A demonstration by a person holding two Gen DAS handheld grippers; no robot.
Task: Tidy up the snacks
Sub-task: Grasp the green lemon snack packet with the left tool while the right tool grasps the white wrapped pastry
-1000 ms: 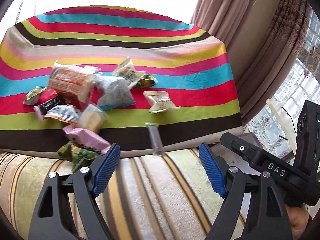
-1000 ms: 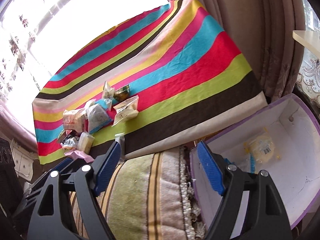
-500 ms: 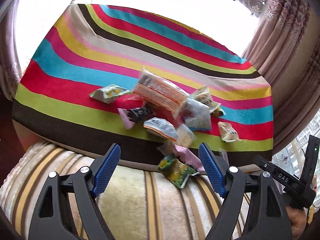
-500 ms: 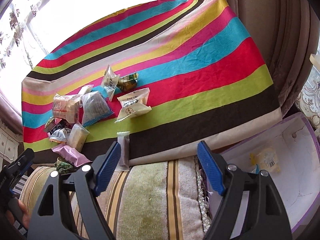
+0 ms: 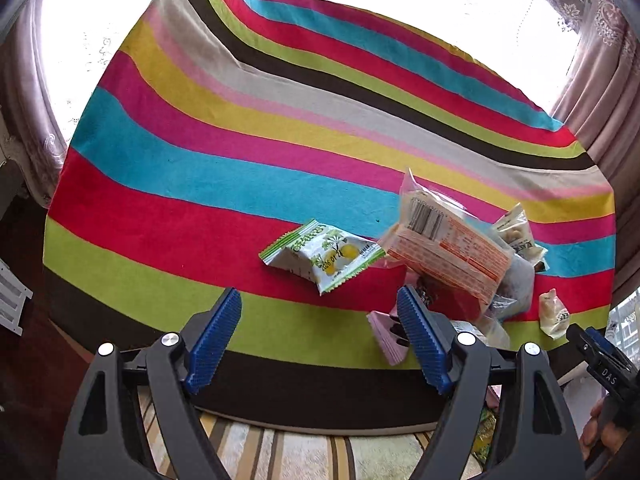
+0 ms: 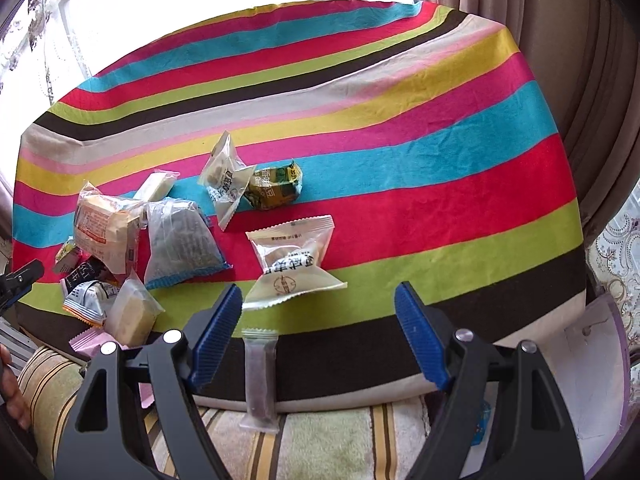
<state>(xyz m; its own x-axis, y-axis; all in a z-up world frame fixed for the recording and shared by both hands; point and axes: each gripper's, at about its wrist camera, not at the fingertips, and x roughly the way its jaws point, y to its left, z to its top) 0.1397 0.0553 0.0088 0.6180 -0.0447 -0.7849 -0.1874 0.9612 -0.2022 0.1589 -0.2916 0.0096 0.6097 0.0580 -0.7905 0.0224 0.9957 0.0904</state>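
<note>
Snacks [image 6: 152, 240] in crinkled, mostly pale or clear wrappers lie heaped on the striped cloth [image 6: 400, 160] at left-centre of the right view. Only the left view shows the green-edged lemon packet [image 5: 320, 254] lying apart at centre; only the right view shows the clear bar [image 6: 260, 380] at the cloth's lower edge and the white, purple-rimmed box [image 6: 592, 384] at lower right, contents indiscernible. Left gripper [image 5: 320, 340] and right gripper [image 6: 318, 338] both stand with jaws apart, holding nothing.
</note>
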